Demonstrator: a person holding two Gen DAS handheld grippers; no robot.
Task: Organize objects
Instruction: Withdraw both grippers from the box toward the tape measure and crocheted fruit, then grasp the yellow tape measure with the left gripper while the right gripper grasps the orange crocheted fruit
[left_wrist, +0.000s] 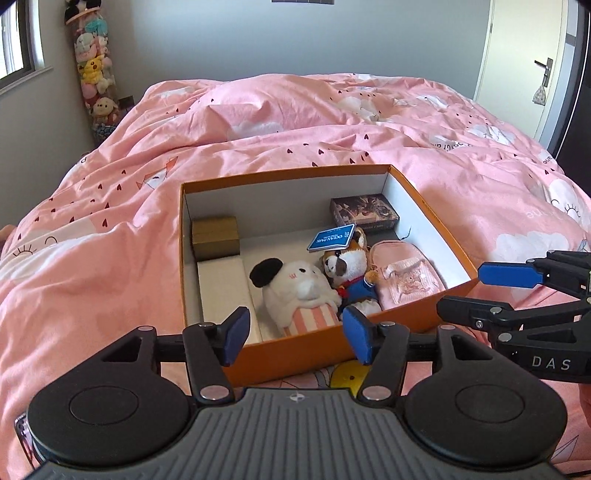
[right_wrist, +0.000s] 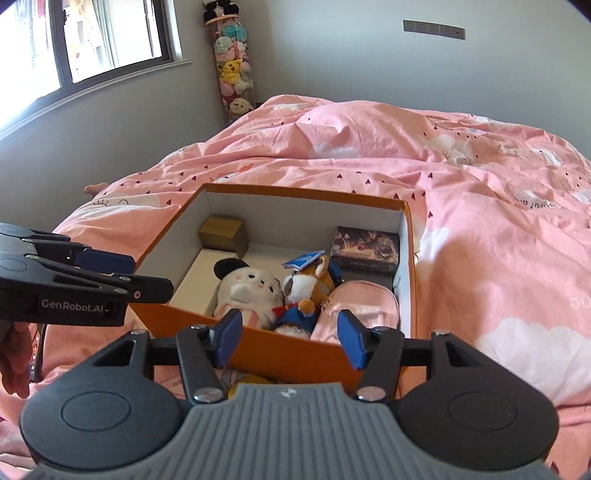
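Orange box (left_wrist: 424, 321) on the bed (left_wrist: 110, 192) holds, left to right, gold box (left_wrist: 216, 237), white plush (left_wrist: 295, 291), fox plush (left_wrist: 347, 269), pink pouch (left_wrist: 406, 273); left gripper (left_wrist: 295, 332) and right gripper (right_wrist: 288, 339) hover at its near wall, jaws spread and empty; any further item should be lowered into the bare left floor.

a yellow object (left_wrist: 345, 374) lies mostly hidden behind the orange box (left_wrist: 295, 360).

Pink bed (left_wrist: 295, 122) w/ orange box (left_wrist: 295, 356) on it
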